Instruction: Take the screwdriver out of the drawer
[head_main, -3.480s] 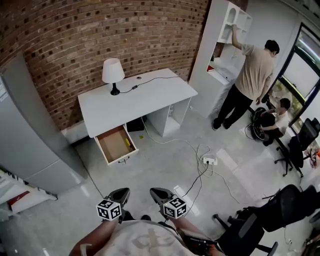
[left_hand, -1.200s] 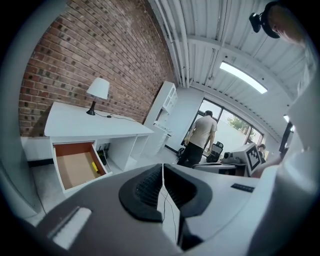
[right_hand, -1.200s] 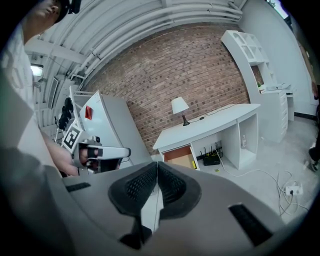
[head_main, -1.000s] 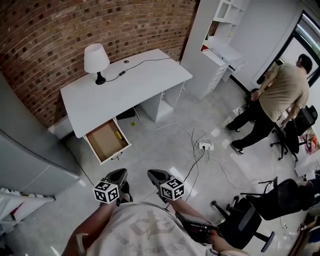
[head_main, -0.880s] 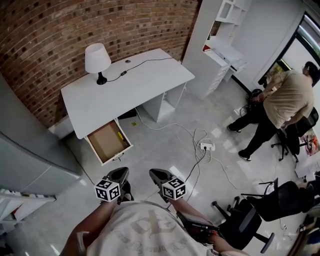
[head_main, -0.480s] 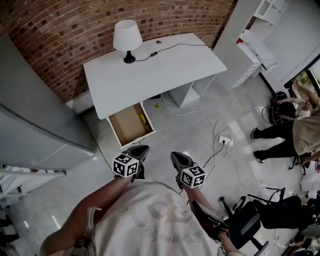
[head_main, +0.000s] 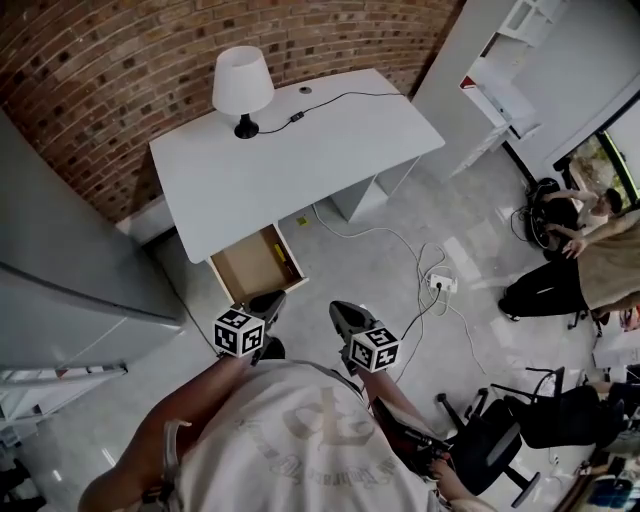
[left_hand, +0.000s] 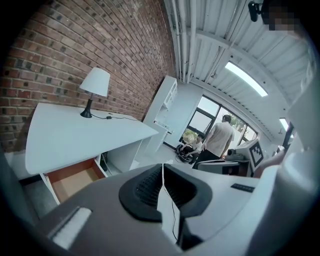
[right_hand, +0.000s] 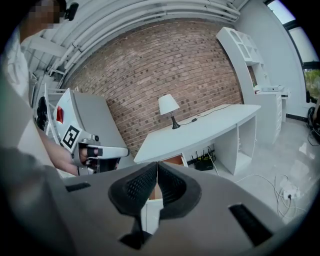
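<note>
Grey floor (head_main: 345, 262), open drawer (head_main: 250, 270), screwdriver (head_main: 281, 253) (yellow) along its side wall

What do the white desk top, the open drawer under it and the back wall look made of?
White desk top: probably painted or laminated board, from its smooth, even matt white. Open drawer: unpainted brown wood or fibreboard inside, apparently; flat tan, no sheen. Back wall: exposed red-brown brick, rough, with pale mortar joints showing.
</note>
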